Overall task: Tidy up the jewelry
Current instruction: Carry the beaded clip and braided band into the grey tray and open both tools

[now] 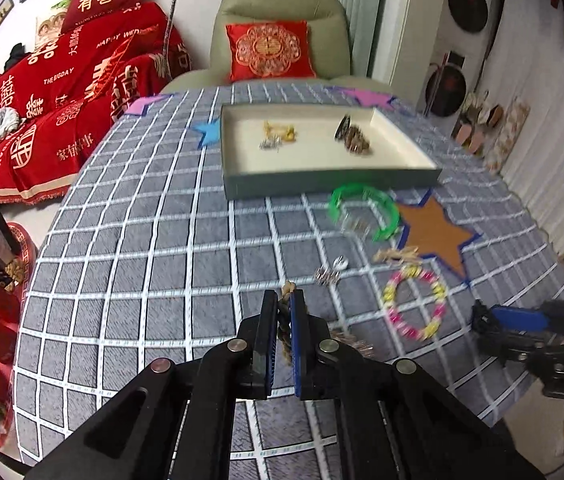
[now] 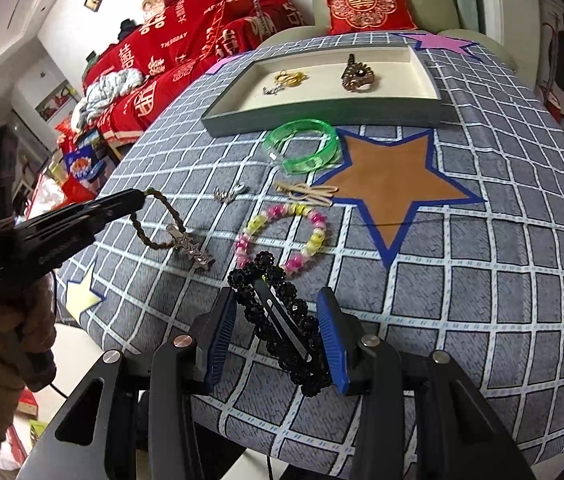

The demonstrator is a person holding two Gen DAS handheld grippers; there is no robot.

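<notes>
My left gripper (image 1: 284, 296) is shut on a brown braided cord bracelet (image 1: 283, 332). In the right wrist view that bracelet (image 2: 161, 220) hangs from the left gripper (image 2: 141, 197), and its metal charm (image 2: 193, 250) rests on the checked cloth. My right gripper (image 2: 277, 294) is shut on a black beaded hair clip (image 2: 282, 320), held slantwise between the blue pads. A grey tray (image 1: 322, 184) at the far side holds gold, silver and brown pieces. A green bangle (image 2: 310, 166) lies just in front of the tray (image 2: 322, 114).
A pink and yellow bead bracelet (image 2: 277, 210), a small silver piece (image 2: 227, 194) and a beige tie (image 2: 310, 192) lie on the cloth (image 2: 482, 280) between the grippers and the tray. Coloured stars are on the cloth. A chair with a red cushion (image 1: 269, 50) stands behind.
</notes>
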